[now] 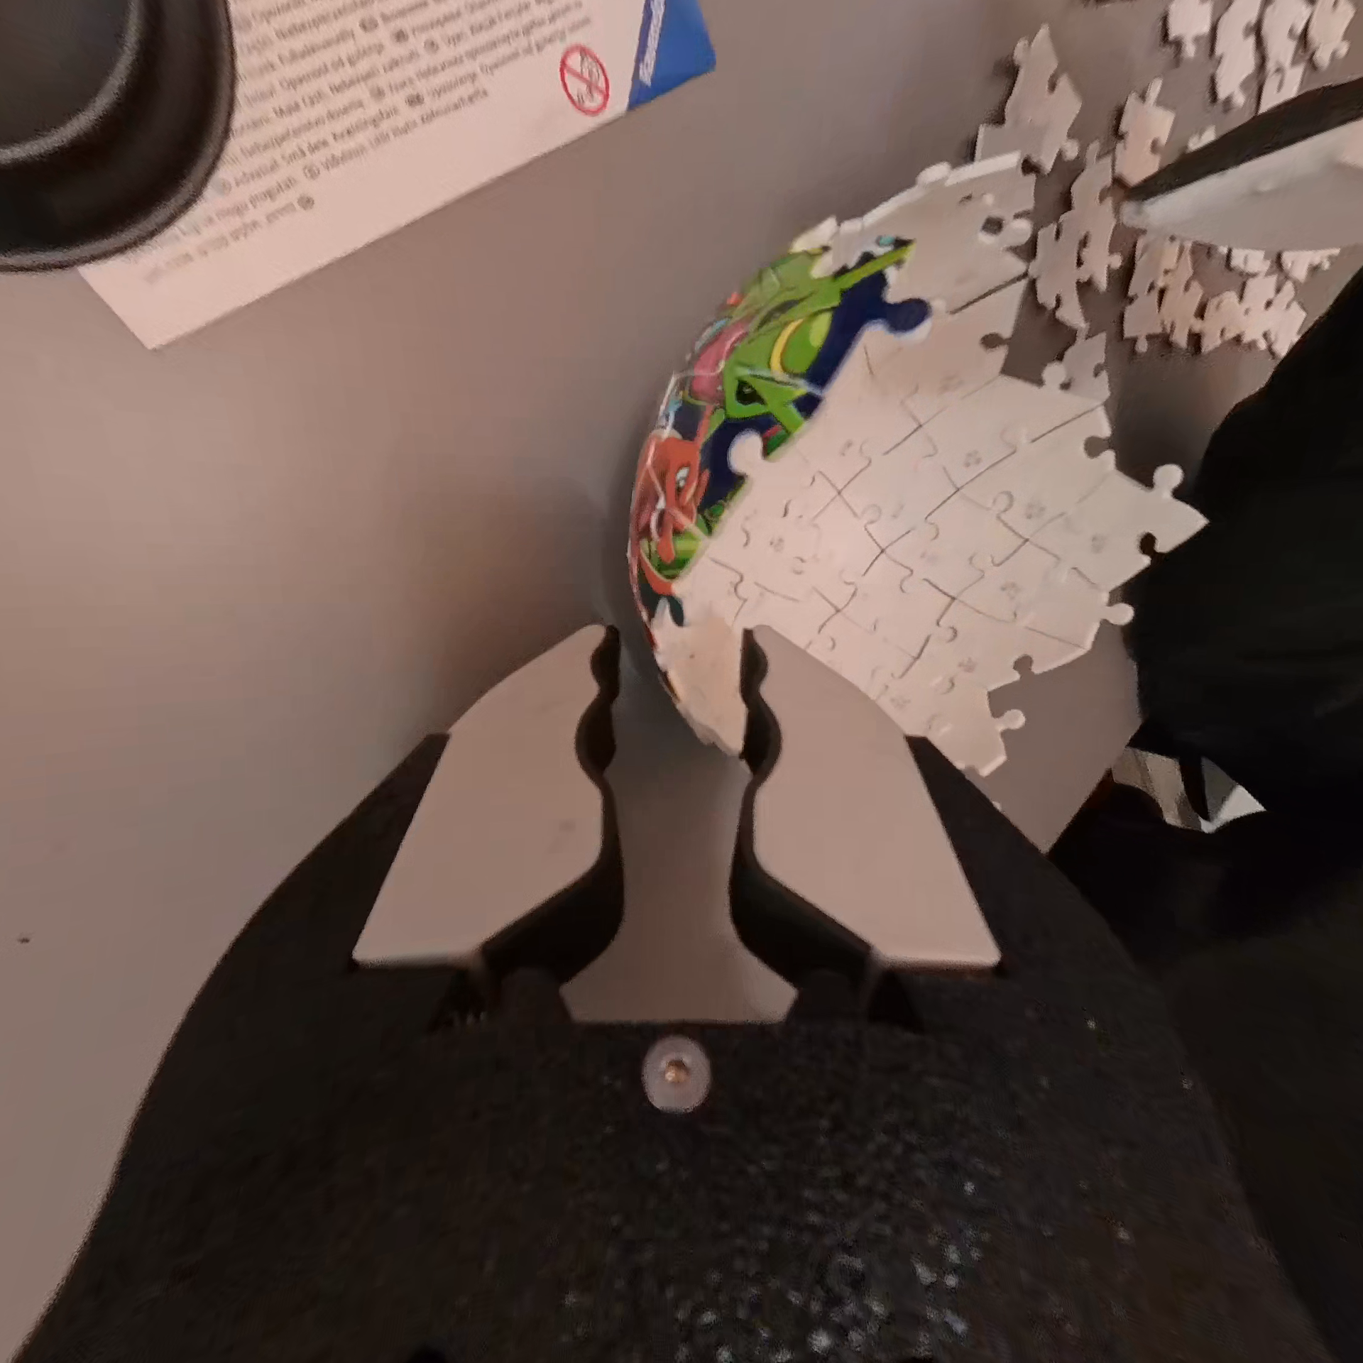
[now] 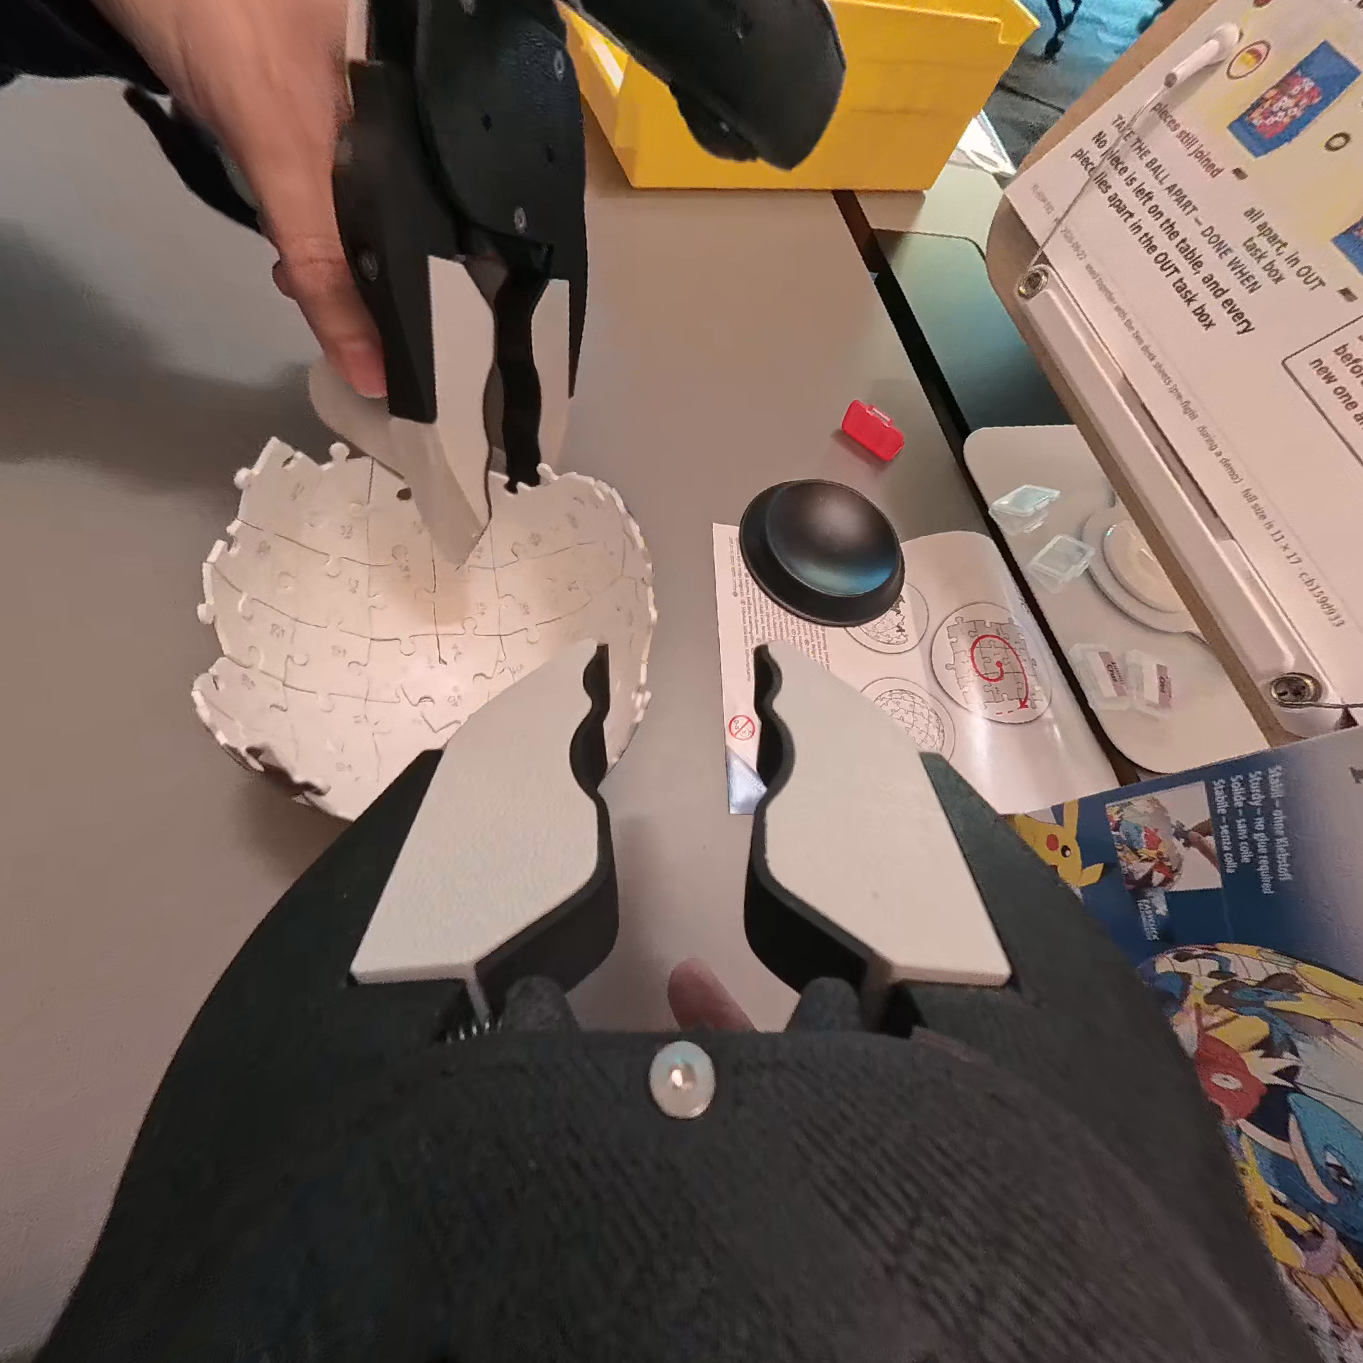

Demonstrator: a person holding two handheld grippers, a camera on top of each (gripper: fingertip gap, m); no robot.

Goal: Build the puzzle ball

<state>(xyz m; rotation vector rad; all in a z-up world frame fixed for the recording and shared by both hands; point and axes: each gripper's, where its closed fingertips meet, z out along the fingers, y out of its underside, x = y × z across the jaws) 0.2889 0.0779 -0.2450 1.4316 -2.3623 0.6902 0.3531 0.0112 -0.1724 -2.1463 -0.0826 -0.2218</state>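
The half-built puzzle ball (image 1: 922,516) is an open shell, white inside and with colourful print outside. It lies on the grey table (image 2: 701,332) like a bowl, also seen in the right wrist view (image 2: 354,627). My left gripper (image 1: 678,642) is open and straddles the shell's rim, one finger inside and one outside; the rim touches the inner finger. It comes down from above in the right wrist view (image 2: 490,509), held by a hand (image 2: 295,184). My right gripper (image 2: 682,656) is open and empty, just right of the shell above the table. One of its fingers (image 1: 1254,170) shows in the left wrist view.
Loose white pieces (image 1: 1180,295) lie in a heap beyond the shell. A black round stand (image 2: 822,549) sits on an instruction sheet (image 2: 959,664). A small red item (image 2: 872,429), a yellow bin (image 2: 811,96), the puzzle box (image 2: 1217,959) and a board with a sheet (image 2: 1217,295) are to the right. The left tips stand about 20 cm off the small red item (image 2: 872,429).
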